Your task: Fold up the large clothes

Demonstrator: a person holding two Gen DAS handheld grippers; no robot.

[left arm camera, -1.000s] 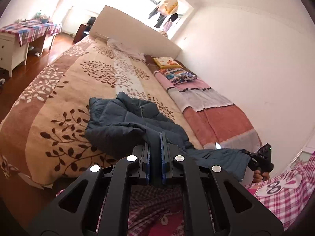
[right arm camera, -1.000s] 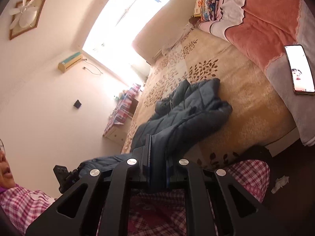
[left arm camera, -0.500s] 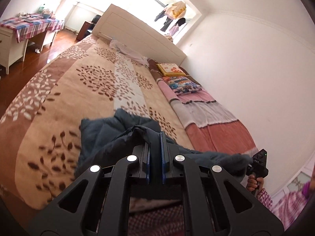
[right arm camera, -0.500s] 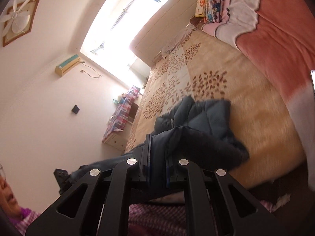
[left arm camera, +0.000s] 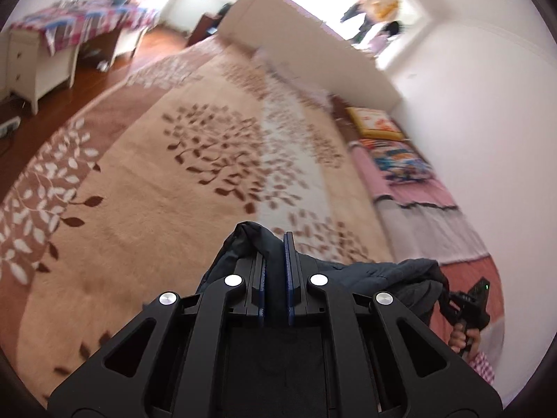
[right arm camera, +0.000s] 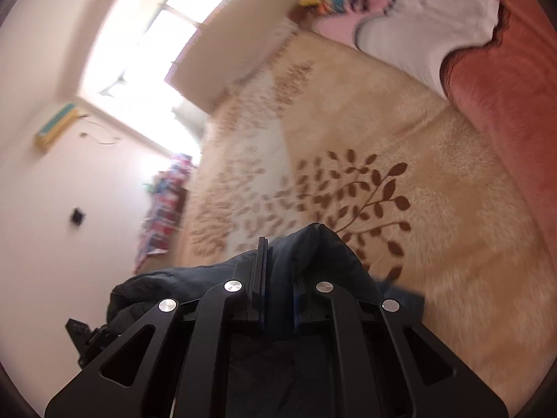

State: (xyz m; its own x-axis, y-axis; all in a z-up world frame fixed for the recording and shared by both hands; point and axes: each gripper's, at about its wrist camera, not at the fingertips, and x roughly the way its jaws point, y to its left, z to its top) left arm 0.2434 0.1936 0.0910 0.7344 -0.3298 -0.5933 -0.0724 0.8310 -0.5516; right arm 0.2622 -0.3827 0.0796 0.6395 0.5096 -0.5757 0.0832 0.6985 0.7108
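Both grippers have swept forward over the bed (left arm camera: pixel 146 181). The left gripper (left arm camera: pixel 275 244) is clenched on the dark jacket (left arm camera: pixel 376 271); the right gripper (right arm camera: pixel 278 247) pinches its other edge (fabric bunched at 12 o'clock of each). A second ago the jacket lay spread; now its near edge is probably being carried over for a fold.

Pretty clearly my bedroom at home: big bed with a beige leaf-patterned fleece blanket (left arm camera: pixel 146 188), white headboard (left arm camera: pixel 306 38), colourful cartoon pillows (left arm camera: pixel 397 156) by the wall, laundry hanging in the bright window (left arm camera: pixel 376 7), and a white dresser under a plaid cloth (left arm camera: pixel 38 59).
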